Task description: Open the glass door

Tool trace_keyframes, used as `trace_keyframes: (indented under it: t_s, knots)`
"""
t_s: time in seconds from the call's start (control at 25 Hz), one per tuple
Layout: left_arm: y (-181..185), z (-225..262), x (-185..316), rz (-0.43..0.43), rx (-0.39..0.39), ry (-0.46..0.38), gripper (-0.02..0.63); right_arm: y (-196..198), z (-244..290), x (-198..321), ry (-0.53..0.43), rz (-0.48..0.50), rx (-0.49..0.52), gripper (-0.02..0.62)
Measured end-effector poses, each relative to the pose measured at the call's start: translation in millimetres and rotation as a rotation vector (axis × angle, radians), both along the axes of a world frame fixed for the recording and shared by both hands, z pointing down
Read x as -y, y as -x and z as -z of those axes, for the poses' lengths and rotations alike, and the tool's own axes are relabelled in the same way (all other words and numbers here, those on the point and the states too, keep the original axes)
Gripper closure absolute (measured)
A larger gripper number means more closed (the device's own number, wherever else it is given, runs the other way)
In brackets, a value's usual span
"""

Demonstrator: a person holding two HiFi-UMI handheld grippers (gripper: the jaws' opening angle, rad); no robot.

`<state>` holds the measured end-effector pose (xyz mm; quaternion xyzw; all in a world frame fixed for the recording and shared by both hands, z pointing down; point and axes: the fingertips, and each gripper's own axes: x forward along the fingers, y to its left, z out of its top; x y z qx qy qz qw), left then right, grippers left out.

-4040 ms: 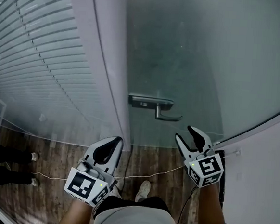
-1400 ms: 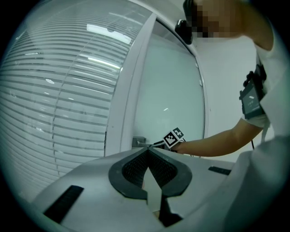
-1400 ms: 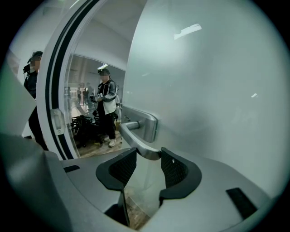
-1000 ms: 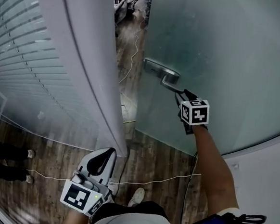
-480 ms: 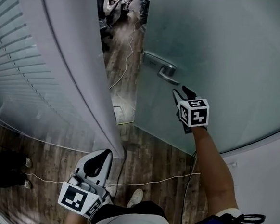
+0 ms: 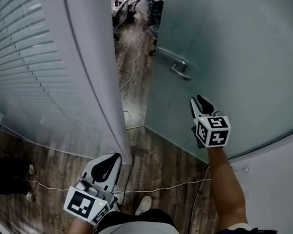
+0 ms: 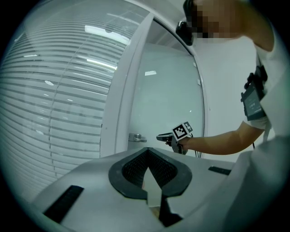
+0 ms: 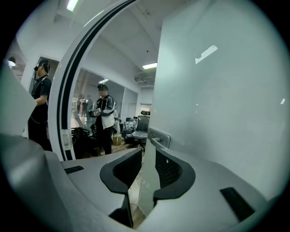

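Note:
The frosted glass door (image 6: 232, 55) stands ajar, and its metal lever handle (image 6: 178, 66) is free. My right gripper (image 6: 199, 104) hovers a short way back from the handle, level with the door's face. Its jaws have just been closing but still stand apart with nothing between them, so it is open. In the right gripper view the handle (image 8: 159, 138) sits just beyond the right gripper (image 8: 147, 156). My left gripper (image 6: 115, 159) hangs low by the white door post (image 6: 90, 59), shut and empty. The left gripper view shows the handle (image 7: 136, 137) and the right gripper (image 7: 164, 136) apart.
A striped frosted glass wall (image 6: 30, 54) runs along the left. Through the gap are a wooden floor, office chairs and a standing person (image 8: 103, 118). A white cable (image 6: 171, 186) crosses the floor near my feet. Someone's shoes (image 6: 28, 169) show at the far left.
My right gripper has come off the lever handle and drawn back toward me, with its jaws narrower. The door gap has widened. My left gripper has stayed in place.

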<state>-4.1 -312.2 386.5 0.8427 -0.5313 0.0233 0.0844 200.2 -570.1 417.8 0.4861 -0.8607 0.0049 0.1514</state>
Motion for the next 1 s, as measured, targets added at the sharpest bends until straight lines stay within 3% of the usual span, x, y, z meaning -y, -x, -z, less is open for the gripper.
trace_keyframes:
  t_s: [0.24,0.6,1.0]
  knots:
    - [13,13,-2,-0.024,-0.016,-0.027,0.606,-3,38,-40,-0.102,-0.044,0.056,0.592]
    - [36,34,-18,-0.122,-0.018,-0.055,0.606,25,91,-147,-0.202,-0.091,0.131,0.594]
    - [58,38,-54,-0.283,-0.020,-0.090,0.606,50,89,-280,-0.207,-0.203,0.173,0.594]
